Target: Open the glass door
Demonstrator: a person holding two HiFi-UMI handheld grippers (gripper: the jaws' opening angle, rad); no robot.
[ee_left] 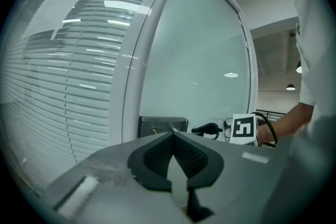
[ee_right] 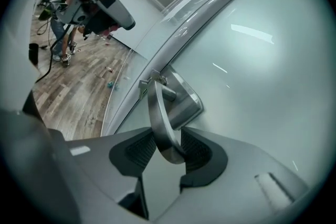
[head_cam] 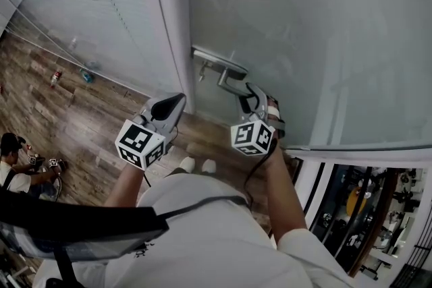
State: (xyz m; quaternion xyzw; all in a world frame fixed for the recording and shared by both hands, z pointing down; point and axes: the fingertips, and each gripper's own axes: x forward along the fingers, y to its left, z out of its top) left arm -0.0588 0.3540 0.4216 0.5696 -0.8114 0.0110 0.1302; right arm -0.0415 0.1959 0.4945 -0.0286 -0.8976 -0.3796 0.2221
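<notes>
Grip on the lever handle (ee_right: 157,113) looks like the part of the job that is done. The right gripper (ee_right: 167,152) has its tongs pinching the free end of the lever, one dark pad against each side of the metal bar. The lever springs from a steel backplate (head_cam: 217,64) set close to the latch edge of the glass door (head_cam: 304,23), just beside the white frame (head_cam: 172,23).

The left gripper (ee_left: 173,139) has its tongs pressed together with nothing between them. It hangs in front of the frame, near the handle but touching neither it nor the door, and takes no part in the work.

In the head view the frosted pane appears to lie flush with the frame, with no gap along that edge, so the door reads as closed. Whether the latch has been freed cannot be told from these views. By that reading, what remains is to press the lever fully down and swing the door away from the frame; the pictures do not show which way it swings.
</notes>
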